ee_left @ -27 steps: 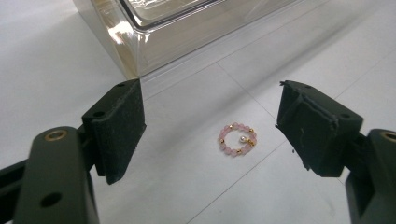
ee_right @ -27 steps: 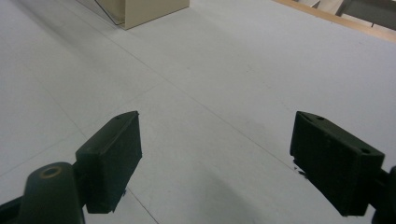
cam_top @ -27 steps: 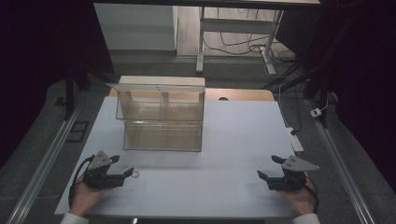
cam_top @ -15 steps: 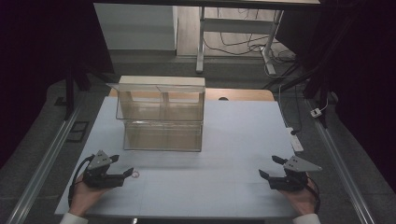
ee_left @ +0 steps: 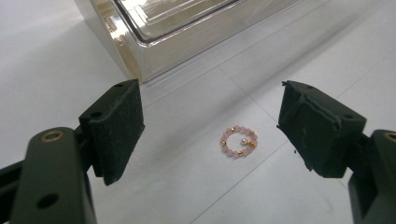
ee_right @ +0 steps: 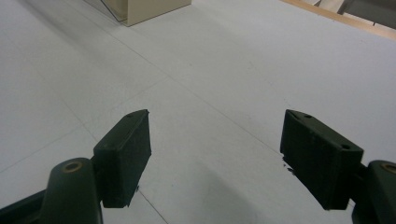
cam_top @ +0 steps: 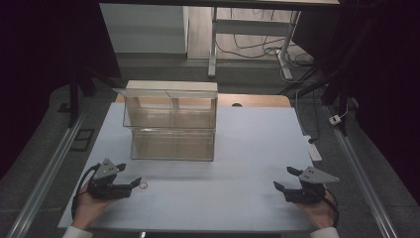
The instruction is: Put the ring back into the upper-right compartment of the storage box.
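Left gripper view: one pink beaded ring [ee_left: 239, 141] lies on the tabletop [ee_left: 56, 70] between the left gripper [ee_left: 210, 128] fingers, wide apart and empty; one clear box [ee_left: 187, 28] beyond. Right gripper [ee_right: 215, 154] equally wide, empty.

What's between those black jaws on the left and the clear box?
A small pink-and-gold bead ring on bare white table, short of the clear plastic box, in the left gripper view.
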A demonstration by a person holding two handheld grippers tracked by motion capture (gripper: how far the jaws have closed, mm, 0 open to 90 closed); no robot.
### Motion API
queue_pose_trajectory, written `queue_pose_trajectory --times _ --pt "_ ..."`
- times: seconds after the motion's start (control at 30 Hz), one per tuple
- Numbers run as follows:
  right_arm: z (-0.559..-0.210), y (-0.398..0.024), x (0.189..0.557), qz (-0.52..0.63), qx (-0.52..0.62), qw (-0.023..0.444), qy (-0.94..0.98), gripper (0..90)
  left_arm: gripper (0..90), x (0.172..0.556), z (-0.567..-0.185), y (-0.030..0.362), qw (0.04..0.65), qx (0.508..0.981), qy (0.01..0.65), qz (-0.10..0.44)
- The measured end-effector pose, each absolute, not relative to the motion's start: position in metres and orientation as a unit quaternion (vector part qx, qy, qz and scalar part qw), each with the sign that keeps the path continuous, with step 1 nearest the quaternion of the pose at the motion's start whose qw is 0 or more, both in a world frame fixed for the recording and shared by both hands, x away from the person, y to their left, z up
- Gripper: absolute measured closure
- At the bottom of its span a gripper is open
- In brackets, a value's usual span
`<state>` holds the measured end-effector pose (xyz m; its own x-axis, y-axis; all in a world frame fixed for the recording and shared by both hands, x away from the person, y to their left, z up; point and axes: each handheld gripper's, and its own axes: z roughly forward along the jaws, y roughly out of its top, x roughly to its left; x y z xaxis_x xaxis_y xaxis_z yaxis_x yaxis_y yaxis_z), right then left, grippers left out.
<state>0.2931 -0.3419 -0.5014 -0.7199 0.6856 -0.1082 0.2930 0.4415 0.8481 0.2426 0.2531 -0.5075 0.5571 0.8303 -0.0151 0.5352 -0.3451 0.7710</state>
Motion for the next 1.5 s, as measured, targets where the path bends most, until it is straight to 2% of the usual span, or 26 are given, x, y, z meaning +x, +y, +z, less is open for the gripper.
queue_pose_trajectory --times 0.73,1.23,1.5 --pt "-0.503 -0.339 0.292 0.428 0.296 0.22 0.825 26.0 23.0 0.255 -0.487 0.241 0.335 0.833 0.403 0.178" --pt "-0.505 -0.336 0.292 0.422 0.295 0.217 0.829 26.3 25.8 0.277 -0.498 0.228 0.274 0.866 0.394 0.141" --pt "-0.506 -0.336 0.292 0.42 0.297 0.217 0.83 26.5 31.7 0.289 -0.509 0.227 0.249 0.878 0.393 0.112"
